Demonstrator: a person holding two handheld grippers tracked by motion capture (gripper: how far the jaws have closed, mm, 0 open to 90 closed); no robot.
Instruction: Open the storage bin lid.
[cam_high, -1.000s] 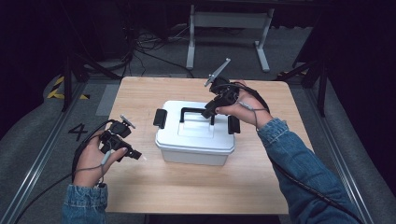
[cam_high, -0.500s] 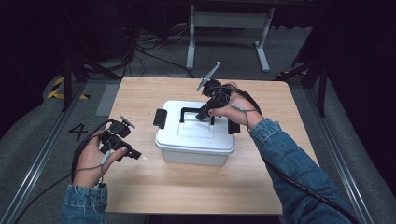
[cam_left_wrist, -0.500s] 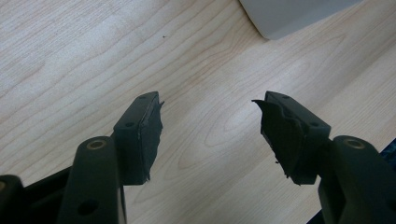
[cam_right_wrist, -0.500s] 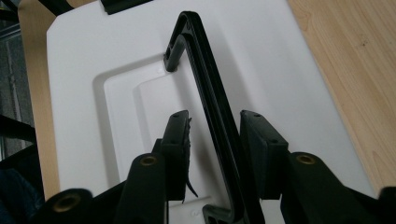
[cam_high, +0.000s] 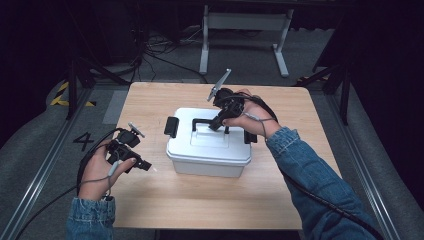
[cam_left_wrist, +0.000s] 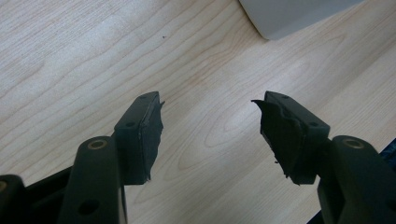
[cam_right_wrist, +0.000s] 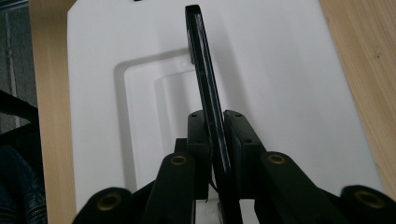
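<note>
- While the right claw (cam_right_wrist: 214, 135) is over the lid of the white plastic storage box (cam_high: 210, 145), its two black jaws have just been closing, and now they are clenched on the thin black carrying handle (cam_right_wrist: 205, 84) of the box.
- In the right claw's own view the handle stands up between the two pads and runs away from the camera, and both pads press on its sides.
- In the high view the right claw (cam_high: 218, 124) points down and toward the person, and the person's right hand in a blue denim sleeve (cam_high: 320, 185) holds it over the middle of the lid.
- The box stands near the middle of the light wooden counter (cam_high: 200, 200), a little closer to the far edge than to the near edge, and its long side runs along the near edge.
- A black latch (cam_high: 171, 126) shows at the left end of the box; the latch at the right end is partly hidden behind the right hand.
- The left claw (cam_high: 145, 165) is released: in its own view the two jaws stand wide apart with bare wood between them.
- This left claw hovers near the left edge of the counter, beside the box but not touching it, and it points to the lower corner of the box (cam_left_wrist: 289, 18).
- A black cable trails from each claw toward the person.
</note>
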